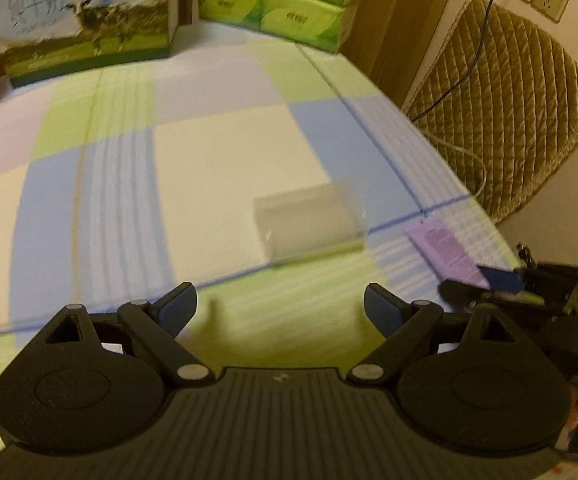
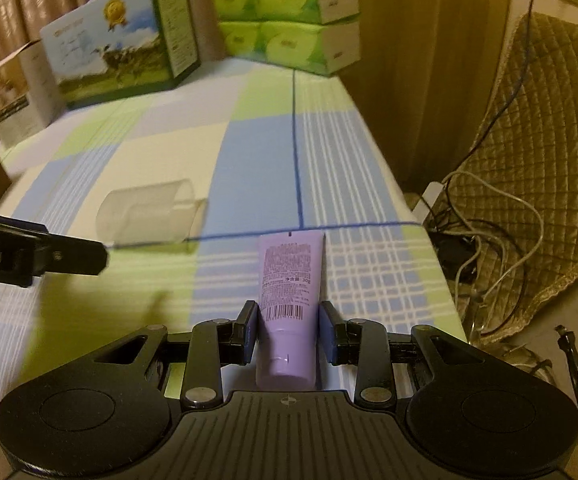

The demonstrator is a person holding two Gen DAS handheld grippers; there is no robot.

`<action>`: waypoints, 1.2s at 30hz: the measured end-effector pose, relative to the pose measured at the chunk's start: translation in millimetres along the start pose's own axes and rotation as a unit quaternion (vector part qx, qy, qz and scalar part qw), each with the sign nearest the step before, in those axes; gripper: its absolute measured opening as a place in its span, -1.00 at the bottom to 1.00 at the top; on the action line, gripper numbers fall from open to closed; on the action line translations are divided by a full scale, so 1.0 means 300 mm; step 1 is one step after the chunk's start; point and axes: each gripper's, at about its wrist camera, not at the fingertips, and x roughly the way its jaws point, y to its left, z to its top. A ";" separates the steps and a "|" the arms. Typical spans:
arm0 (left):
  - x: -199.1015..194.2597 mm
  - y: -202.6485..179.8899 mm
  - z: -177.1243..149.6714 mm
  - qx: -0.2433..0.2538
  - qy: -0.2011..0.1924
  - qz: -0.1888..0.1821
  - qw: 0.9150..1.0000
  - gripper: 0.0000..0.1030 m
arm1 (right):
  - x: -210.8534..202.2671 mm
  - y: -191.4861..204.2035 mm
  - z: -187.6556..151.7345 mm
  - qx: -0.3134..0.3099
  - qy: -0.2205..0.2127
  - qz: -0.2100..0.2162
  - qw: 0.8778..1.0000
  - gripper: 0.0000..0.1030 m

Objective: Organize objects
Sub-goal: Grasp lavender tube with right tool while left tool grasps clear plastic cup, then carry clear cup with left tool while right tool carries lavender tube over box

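Gripping the soft, light purple tube (image 2: 289,300) mid-body in our right gripper (image 2: 287,332), we keep the left gripper (image 1: 280,308) wide, clear box (image 1: 309,226) at twelve o'clock.

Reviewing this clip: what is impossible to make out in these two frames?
- Clear container: motion blur in both views hides its shape and contents.
- Purple tube: cap end hidden behind the right gripper body, right wrist view.
- Tube's small print: too small.
- Left gripper: only one finger shows in right wrist view.
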 end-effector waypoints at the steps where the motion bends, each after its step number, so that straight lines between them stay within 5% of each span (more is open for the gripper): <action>1: 0.015 -0.010 0.011 0.000 -0.002 0.000 1.000 0.72 | 0.008 -0.002 0.006 0.001 -0.003 -0.001 1.000 -0.42; 15: 0.165 -0.059 0.089 -0.027 0.006 0.011 1.000 0.73 | 0.048 -0.001 0.006 -0.033 -0.021 -0.008 0.999 -0.39; 19: 0.177 -0.061 0.093 -0.021 0.006 0.011 1.000 0.44 | 0.044 -0.009 0.013 -0.020 -0.019 -0.002 1.000 -0.39; 23: 0.166 -0.060 0.086 -0.002 0.003 0.013 1.000 0.38 | 0.045 0.000 0.020 -0.023 -0.012 -0.007 1.000 -0.39; 36: 0.020 0.043 -0.097 0.013 0.037 0.052 0.998 0.37 | -0.025 0.100 -0.065 -0.074 0.014 0.040 0.996 -0.39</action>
